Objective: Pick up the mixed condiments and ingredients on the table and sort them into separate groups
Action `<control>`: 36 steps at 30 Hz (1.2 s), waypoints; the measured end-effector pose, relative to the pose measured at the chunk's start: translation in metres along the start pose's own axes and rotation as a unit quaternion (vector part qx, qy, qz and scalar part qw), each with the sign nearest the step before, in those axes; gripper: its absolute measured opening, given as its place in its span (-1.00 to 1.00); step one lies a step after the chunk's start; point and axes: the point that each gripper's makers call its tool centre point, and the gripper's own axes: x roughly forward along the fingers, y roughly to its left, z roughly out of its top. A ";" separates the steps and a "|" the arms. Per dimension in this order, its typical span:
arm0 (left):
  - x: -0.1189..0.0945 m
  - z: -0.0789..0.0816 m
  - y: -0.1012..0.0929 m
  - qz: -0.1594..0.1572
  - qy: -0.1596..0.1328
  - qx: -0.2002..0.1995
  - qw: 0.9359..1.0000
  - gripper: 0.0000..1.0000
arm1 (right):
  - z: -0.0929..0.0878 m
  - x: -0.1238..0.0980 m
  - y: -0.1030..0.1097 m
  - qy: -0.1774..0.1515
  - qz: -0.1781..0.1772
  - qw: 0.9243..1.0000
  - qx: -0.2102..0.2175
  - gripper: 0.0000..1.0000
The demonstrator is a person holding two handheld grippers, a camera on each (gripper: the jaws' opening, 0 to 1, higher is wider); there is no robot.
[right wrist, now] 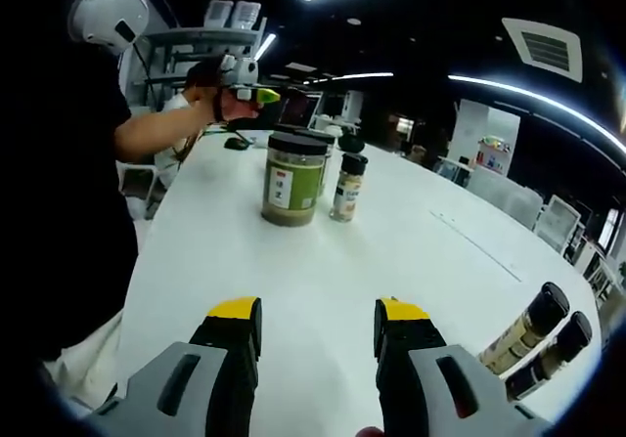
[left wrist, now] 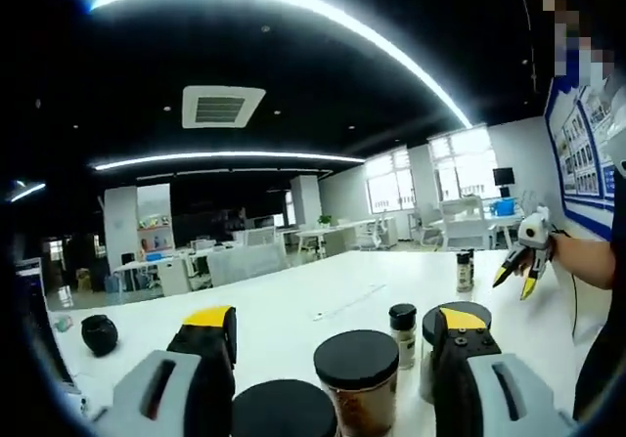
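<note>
Smooth white table (right wrist: pixel 323 271), clear plastic jar (right wrist: pixel 292 185), matt black lids (left wrist: pixel 356 357)

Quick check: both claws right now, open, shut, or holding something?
Left claw: open, holding nothing, black-lidded jars just ahead between its jaws.
Right claw: open, holding nothing, bare white table between its jaws.
</note>
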 end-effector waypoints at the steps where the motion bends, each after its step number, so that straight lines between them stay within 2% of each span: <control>1: 0.006 0.005 -0.003 -0.013 -0.002 0.007 1.000 0.64 | 0.001 0.000 0.000 -0.002 0.000 1.000 0.000 -0.07; 5: 0.032 0.016 -0.012 -0.039 0.001 0.029 0.999 0.64 | 0.001 -0.002 0.001 -0.004 -0.002 1.000 -0.001 -0.07; 8: 0.053 0.016 -0.026 -0.073 0.017 0.026 0.997 0.73 | 0.000 -0.002 0.002 -0.003 0.000 1.000 0.000 -0.07; 12: 0.073 0.005 -0.038 -0.102 0.059 0.029 0.993 0.63 | 0.000 -0.005 0.002 -0.003 0.000 1.000 -0.001 -0.07; 15: 0.086 0.004 -0.040 -0.112 0.085 0.027 0.990 0.52 | 0.002 -0.008 0.002 -0.006 0.001 1.000 -0.001 -0.07; 18: 0.101 0.004 -0.042 -0.125 0.110 0.028 0.986 0.49 | 0.003 -0.009 0.000 -0.009 -0.002 1.000 -0.001 -0.07; 21: 0.117 -0.005 -0.048 -0.145 0.150 0.043 0.977 0.48 | 0.003 -0.009 0.000 -0.011 -0.004 1.000 0.001 -0.07; 23: 0.126 -0.011 -0.053 -0.161 0.163 0.060 0.972 0.51 | 0.001 -0.007 0.001 -0.010 -0.003 1.000 0.000 -0.07; 25: 0.131 -0.017 -0.049 -0.153 0.184 0.079 0.968 0.51 | 0.000 -0.006 0.002 -0.010 -0.001 1.000 0.002 -0.07; 27: 0.142 -0.022 -0.045 -0.143 0.203 0.124 0.961 0.44 | -0.001 -0.007 0.002 -0.012 -0.001 1.000 0.005 -0.07; 29: 0.147 -0.025 -0.051 -0.158 0.212 0.128 0.956 0.39 | -0.003 -0.008 0.002 -0.013 -0.004 1.000 0.007 -0.07; 33: 0.151 -0.037 -0.066 -0.195 0.242 0.136 0.941 0.38 | -0.006 -0.011 0.003 -0.015 -0.010 1.000 0.012 -0.07; 36: 0.158 -0.042 -0.072 -0.202 0.250 0.142 0.936 0.35 | -0.008 -0.013 0.002 -0.016 -0.013 1.000 0.015 -0.07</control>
